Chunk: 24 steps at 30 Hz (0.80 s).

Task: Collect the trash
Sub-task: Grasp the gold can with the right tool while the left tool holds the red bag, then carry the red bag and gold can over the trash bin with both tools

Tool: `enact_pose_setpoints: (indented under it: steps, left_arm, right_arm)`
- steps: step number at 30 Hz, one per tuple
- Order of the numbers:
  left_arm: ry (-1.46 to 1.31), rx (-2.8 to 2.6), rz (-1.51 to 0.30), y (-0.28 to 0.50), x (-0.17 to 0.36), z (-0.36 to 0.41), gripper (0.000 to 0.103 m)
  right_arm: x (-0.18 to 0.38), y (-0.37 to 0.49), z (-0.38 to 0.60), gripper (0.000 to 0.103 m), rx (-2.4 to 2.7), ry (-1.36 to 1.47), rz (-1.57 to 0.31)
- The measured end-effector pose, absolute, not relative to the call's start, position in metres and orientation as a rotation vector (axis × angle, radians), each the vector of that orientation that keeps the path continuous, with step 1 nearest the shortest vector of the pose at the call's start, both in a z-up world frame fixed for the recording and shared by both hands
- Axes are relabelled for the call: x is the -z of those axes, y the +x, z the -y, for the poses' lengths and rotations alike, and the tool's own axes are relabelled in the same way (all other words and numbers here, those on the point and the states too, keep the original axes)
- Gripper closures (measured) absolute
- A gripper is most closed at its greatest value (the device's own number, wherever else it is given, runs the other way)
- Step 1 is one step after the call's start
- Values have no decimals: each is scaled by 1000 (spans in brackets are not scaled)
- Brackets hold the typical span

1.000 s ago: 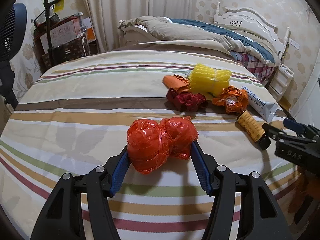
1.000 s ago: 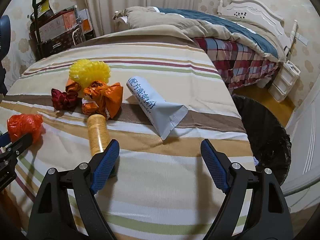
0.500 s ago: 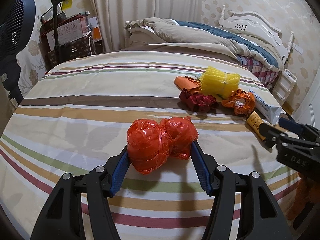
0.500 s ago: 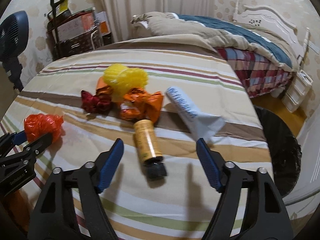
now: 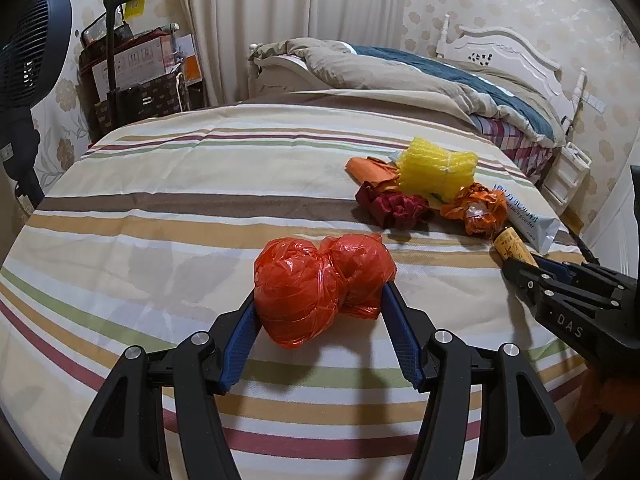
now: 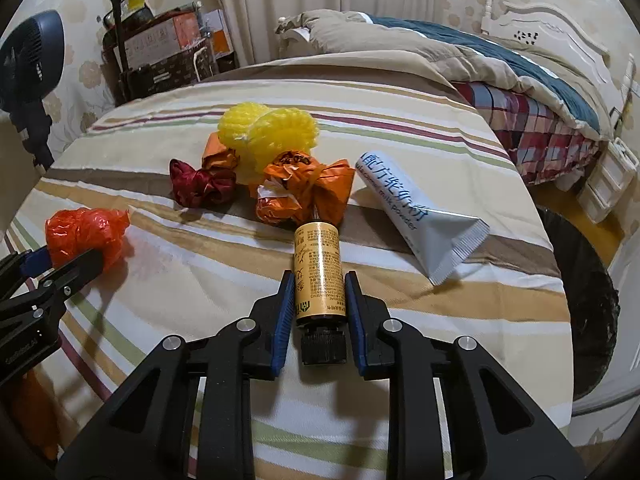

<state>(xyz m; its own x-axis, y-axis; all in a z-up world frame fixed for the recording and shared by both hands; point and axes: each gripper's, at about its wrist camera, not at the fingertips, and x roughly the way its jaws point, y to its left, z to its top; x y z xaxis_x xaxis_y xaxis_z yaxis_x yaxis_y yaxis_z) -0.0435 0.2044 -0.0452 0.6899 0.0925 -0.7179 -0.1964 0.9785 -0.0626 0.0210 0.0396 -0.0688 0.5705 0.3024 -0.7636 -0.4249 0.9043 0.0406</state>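
Note:
A crumpled red plastic bag (image 5: pixel 320 284) lies on the striped bed sheet (image 5: pixel 160 220), and my left gripper (image 5: pixel 320 294) is shut on it, blue pads pressing both sides. In the right wrist view, my right gripper (image 6: pixel 319 276) is shut on a gold-labelled bottle (image 6: pixel 318 256) with a black cap that lies along the sheet. The left wrist view shows that bottle (image 5: pixel 510 246) at the right, its cap end hidden by the right gripper (image 5: pixel 520 270). Far left in the right wrist view are the red bag (image 6: pixel 84 232) and the left gripper (image 6: pixel 64 262).
More litter lies just beyond the bottle: a yellow foam net (image 6: pixel 272 132), a dark red wrapper (image 6: pixel 202 188), an orange wrapper (image 6: pixel 304 192), a white milk powder pouch (image 6: pixel 416 220). A black bin (image 6: pixel 580 300) stands off the bed's right edge. A fan (image 5: pixel 28 52) is left.
My right gripper moved left over the bottle and its jaws closed from wide open onto it. The left gripper kept its hold on the red bag.

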Motion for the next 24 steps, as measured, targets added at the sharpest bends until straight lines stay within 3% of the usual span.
enact_pose_setpoints:
  steps: [11,24]
  left_arm:
    - [-155,-115,-768,-43,35,-188,43]
    - [-106,47,-714,-19,12,-115,43]
  right_arm:
    - [54,14,-8,79,-388,-97,-817]
    - [29,17,66,79,-248,-17,-733]
